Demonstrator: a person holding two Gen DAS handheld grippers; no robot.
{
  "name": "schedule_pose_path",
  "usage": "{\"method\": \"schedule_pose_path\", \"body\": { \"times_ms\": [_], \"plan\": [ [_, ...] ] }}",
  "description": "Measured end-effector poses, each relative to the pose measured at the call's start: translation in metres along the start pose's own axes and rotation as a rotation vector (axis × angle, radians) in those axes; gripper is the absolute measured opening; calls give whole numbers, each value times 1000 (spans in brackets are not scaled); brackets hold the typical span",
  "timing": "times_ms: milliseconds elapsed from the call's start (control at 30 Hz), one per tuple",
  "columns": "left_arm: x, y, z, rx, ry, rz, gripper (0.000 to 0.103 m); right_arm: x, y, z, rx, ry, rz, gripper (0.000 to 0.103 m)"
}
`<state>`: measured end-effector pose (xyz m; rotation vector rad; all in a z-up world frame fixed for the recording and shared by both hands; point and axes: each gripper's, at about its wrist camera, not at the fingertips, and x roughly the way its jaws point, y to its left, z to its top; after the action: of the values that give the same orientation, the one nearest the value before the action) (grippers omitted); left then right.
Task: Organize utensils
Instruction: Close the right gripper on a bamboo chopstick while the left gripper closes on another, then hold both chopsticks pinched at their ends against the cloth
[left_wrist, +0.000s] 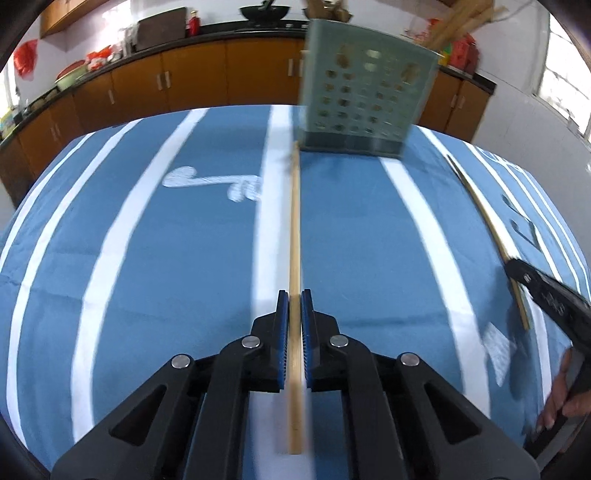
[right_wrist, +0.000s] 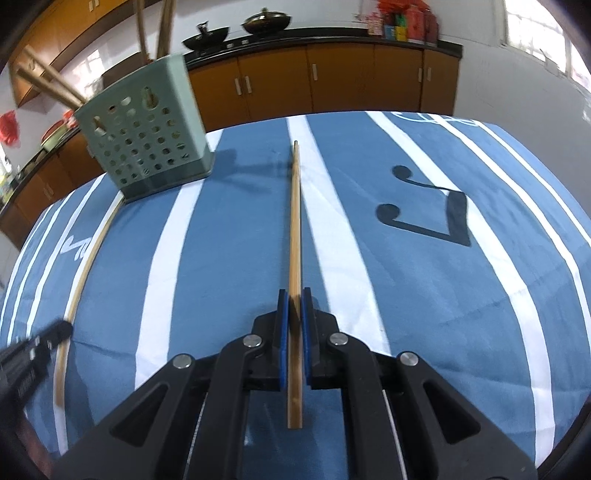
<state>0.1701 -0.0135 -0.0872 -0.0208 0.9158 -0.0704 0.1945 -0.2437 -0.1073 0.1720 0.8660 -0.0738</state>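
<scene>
**Two chopsticks clamped, holder ahead**

Left tool (left_wrist: 294, 306) shut on a chopstick (left_wrist: 294, 229), tip nearly touching the holder's base. Right tool (right_wrist: 294, 306) shut on another chopstick (right_wrist: 294, 221), tip over the surface. Light, stiff, smooth wood; likely to pivot, so better gripped near mid-length. Green perforated holder (right_wrist: 147, 136), ahead-left of right tool, already carrying chopsticks.

Cloth (right_wrist: 406, 295): blue, white stripes, black music note (right_wrist: 428, 210)
Cabinets (right_wrist: 343, 81): orange-brown, along back wall
Woks (right_wrist: 207, 38): two, dark, on counter
Window (right_wrist: 539, 33): bright, at right
</scene>
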Motion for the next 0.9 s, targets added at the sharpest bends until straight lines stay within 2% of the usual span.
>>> {"method": "schedule_pose_path", "body": {
  "times_ms": [200, 367, 533, 733, 900],
  "plan": [
    [18, 22, 25, -16, -4, 31, 7, 9, 4, 13, -26, 19, 10, 8],
    [29, 31, 41, -41, -6, -2, 7, 19, 1, 25, -26, 9, -3, 8],
    [26, 38, 37, -66, -2, -48, 8, 21, -2, 27, -25, 10, 21, 10],
    [21, 32, 26, -16, -36, -43, 12, 20, 0, 24, -40, -3, 14, 10],
    [20, 31, 26, -19, -37, -45, 12, 21, 0, 24, -39, -3, 16, 10]
  ]
}}
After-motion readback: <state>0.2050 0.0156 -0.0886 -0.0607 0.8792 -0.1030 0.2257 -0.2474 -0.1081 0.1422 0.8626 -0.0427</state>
